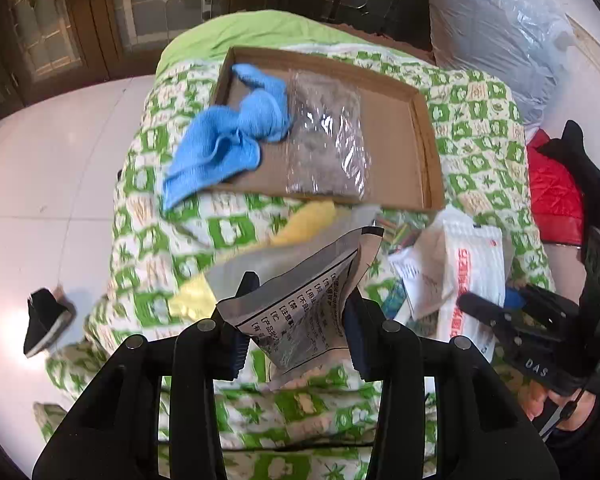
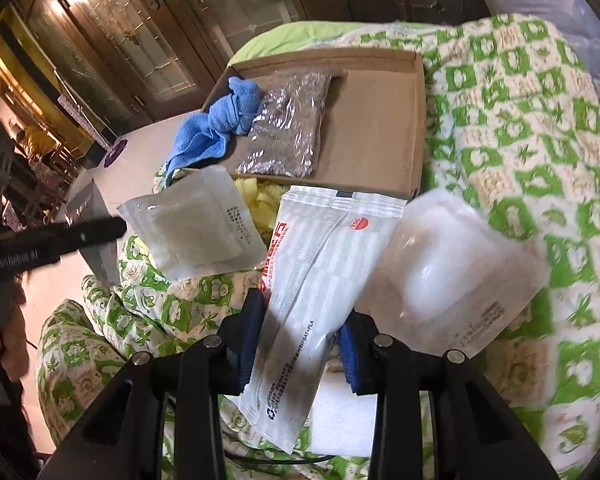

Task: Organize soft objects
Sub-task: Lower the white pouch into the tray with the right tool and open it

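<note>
My left gripper (image 1: 300,300) is shut on a silver pouch (image 1: 312,280) with black print, held above the green-patterned quilt (image 1: 160,216). In the right wrist view that pouch (image 2: 196,224) hangs from the left gripper (image 2: 114,227) at the left. My right gripper (image 2: 302,312) is shut on a long white packet (image 2: 324,248) with red print, also visible in the left wrist view as the white packet (image 1: 476,272) in the right gripper (image 1: 496,312). Further back, a cardboard tray (image 1: 396,128) holds a blue cloth (image 1: 236,128) and a clear bag (image 1: 328,144) of grey-brown material.
A yellow cloth (image 1: 304,224) lies on the quilt just in front of the tray. A blurred clear packet (image 2: 452,272) is right of the white packet. A grey plastic sack (image 1: 496,28) and red clothing (image 1: 552,188) sit at the right. White floor with a black shoe (image 1: 44,320) lies left.
</note>
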`<state>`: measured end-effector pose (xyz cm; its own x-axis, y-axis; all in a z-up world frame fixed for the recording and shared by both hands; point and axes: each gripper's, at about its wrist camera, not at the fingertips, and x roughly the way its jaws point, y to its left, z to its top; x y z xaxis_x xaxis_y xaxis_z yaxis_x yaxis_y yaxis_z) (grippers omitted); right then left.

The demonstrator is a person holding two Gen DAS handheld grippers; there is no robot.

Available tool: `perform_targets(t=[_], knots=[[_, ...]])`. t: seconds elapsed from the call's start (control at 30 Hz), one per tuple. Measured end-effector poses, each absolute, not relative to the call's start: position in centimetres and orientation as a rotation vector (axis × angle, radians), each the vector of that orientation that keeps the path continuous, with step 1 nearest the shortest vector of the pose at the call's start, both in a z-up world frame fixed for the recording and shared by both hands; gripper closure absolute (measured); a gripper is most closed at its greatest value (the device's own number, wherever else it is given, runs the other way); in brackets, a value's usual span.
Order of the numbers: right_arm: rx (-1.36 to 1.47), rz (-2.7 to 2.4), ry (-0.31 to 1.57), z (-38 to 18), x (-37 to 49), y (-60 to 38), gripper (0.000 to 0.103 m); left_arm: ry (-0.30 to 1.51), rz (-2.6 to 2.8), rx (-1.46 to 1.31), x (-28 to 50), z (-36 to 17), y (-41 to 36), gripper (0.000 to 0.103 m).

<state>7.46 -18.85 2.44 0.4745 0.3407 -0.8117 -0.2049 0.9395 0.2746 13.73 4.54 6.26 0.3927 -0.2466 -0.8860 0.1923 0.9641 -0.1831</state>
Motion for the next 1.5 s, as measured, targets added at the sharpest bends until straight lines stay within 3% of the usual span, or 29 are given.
perform_targets(t=[0.6, 1.1, 1.5], knots=[[0.149, 0.356, 1.047, 0.6, 11.0, -19.9, 0.068, 1.179, -0.216, -0.132, 23.3, 4.3, 6.2, 0.063], [0.155, 0.4, 1.065, -0.2, 12.7, -19.4, 0.068, 1.171, -0.188, -0.219, 23.2, 3.6, 10.5, 0.063], [0.063, 0.385, 1.04, 1.8, 16.2, -18.6, 0.068, 1.18, -0.205, -0.184, 24.9, 3.5, 9.5, 0.063]])
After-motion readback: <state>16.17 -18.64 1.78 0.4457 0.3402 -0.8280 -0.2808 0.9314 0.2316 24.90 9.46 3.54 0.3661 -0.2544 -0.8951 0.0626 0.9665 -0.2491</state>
